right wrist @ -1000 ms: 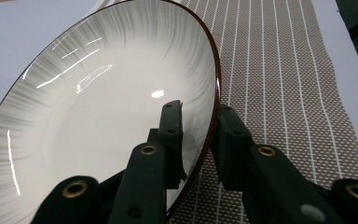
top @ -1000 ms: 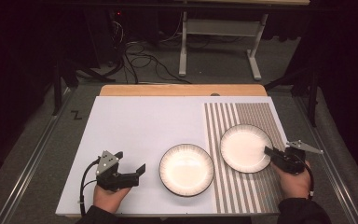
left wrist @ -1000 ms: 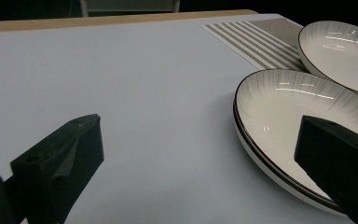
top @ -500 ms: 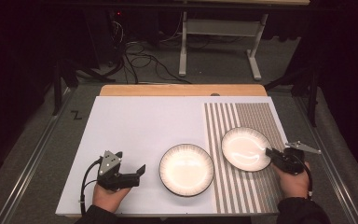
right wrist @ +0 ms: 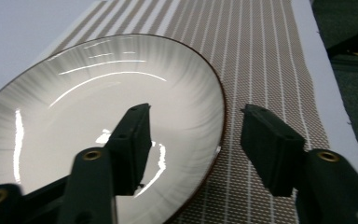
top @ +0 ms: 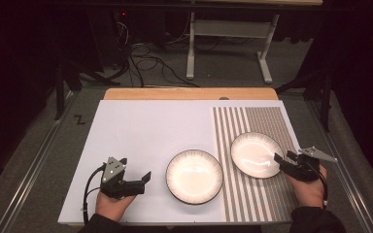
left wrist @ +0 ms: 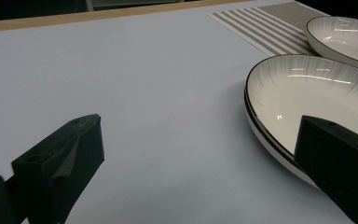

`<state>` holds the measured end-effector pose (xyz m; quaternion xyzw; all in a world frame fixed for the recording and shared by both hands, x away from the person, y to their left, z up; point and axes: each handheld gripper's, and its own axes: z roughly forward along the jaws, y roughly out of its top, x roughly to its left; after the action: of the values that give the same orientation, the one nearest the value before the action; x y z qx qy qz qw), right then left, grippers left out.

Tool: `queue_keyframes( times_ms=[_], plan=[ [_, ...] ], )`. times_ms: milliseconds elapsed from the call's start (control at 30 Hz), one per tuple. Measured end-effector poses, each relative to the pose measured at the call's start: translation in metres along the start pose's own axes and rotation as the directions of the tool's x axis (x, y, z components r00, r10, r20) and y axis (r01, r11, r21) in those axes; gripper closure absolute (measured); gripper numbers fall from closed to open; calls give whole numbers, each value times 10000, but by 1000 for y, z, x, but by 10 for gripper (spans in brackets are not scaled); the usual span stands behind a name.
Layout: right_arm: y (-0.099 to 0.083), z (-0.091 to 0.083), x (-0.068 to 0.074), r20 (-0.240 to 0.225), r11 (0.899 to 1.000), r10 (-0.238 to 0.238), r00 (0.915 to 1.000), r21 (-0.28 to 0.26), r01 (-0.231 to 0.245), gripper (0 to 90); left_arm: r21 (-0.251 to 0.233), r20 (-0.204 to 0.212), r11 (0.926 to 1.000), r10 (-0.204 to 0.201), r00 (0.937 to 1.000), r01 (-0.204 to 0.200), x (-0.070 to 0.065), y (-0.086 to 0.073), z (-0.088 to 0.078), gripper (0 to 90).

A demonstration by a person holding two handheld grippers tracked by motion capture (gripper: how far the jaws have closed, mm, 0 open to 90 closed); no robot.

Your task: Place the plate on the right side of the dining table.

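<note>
the right gripper [top: 280,159], at the lower right of the high view, is just opening its jaws; the left gripper [top: 145,178], lower left, is resting wide open.

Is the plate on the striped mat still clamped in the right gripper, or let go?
Let go. The right gripper has just been opening: its jaws straddle the plate rim with visible gaps, pads off it, plate resting on the striped mat.

Two white plates with fine grey ribbing and dark rims, left plate [top: 194,175] on the plain white mat [top: 141,141], right plate [top: 256,155] on the beige-and-white striped placemat [top: 262,121], black grippers, tan wooden table edge [top: 189,93].
</note>
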<state>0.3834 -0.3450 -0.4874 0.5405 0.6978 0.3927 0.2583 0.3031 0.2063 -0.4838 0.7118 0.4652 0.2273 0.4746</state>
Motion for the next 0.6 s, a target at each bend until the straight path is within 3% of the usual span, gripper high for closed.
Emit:
queue_keyframes(
  times_ms=[133,267,467,600],
  plan=[
    [5,-7,18,-229,9979,-591,9980,-260,585,164,-267,18,9995,161,9999,-161,-7,4,-7,21],
    [9,-14,39,-511,9938,-1002,9937,-545,974,42,-274,-14,9989,376,9993,-376,-10,5,-9,8],
    [11,-21,78,-1052,9827,-1751,9789,-790,1673,11,-194,20,9987,470,9989,-470,-13,4,-10,4],
    [8,-24,107,-1460,9734,-2209,9643,-953,2085,7,-247,128,9980,584,9982,-580,-18,5,-10,4]
  ],
)
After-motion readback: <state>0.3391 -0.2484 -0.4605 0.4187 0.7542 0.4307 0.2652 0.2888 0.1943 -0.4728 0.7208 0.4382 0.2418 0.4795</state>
